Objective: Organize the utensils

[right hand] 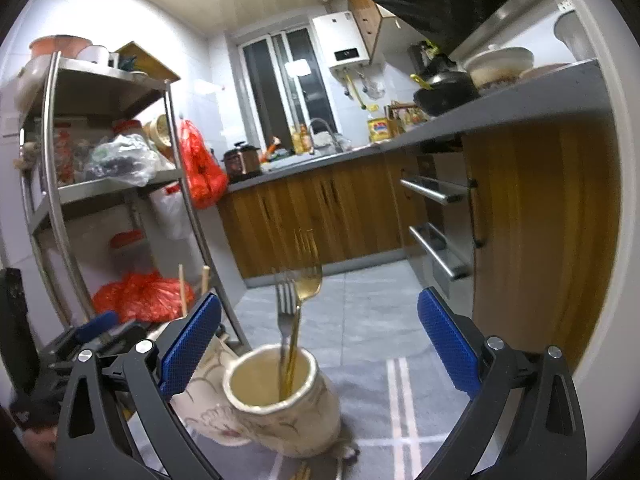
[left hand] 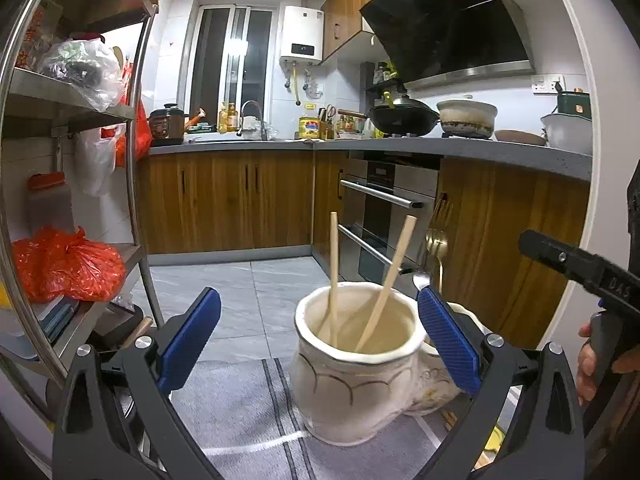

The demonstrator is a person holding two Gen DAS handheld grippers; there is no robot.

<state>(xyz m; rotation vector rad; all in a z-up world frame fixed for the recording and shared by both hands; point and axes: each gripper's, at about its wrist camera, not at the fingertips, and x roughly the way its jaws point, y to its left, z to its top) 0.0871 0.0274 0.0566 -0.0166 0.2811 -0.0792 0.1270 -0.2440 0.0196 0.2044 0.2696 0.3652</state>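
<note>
Two joined cream pots (left hand: 352,364) on a grey striped cloth (left hand: 240,408), near the middle of both views. In the left wrist view, near pot at about 5 o'clock from centre, with two wooden chopsticks (left hand: 394,274) leaning apart inside, tips up toward 12 o'clock. Behind it, toward 3 o'clock, the second pot, mostly hidden by a blue finger pad (left hand: 448,336); gold cutlery rising from it. In the right wrist view, that second pot (right hand: 276,396) at about 6 o'clock, holding a steel fork (right hand: 285,312) and a gold spoon (right hand: 308,280), handles down, heads up.

Left gripper (left hand: 318,332) wide open, fingers either side of the chopstick pot but clear of it, gripping nothing. Right gripper (right hand: 318,336) likewise wide open, nothing between the pads; fork and spoon standing free in the gap, untouched. Right tool also visible at 3 o'clock in the left view, held in a person's hand (left hand: 592,364).

Step in hand, by the look of it: release just after a drop-off, chopsticks sorted into one pot, fork and spoon into the other. Task probably close to done, though something thin and wooden at the bottom edge of the right view, at 6 o'clock beneath the pot, could be a loose utensil; too little showing to be sure.

Next move: back both tools straight out without clipping the upright handles or nudging the pots, then check the cloth for leftovers. Main risk: a pad catching a chopstick and tipping the pot.
</note>
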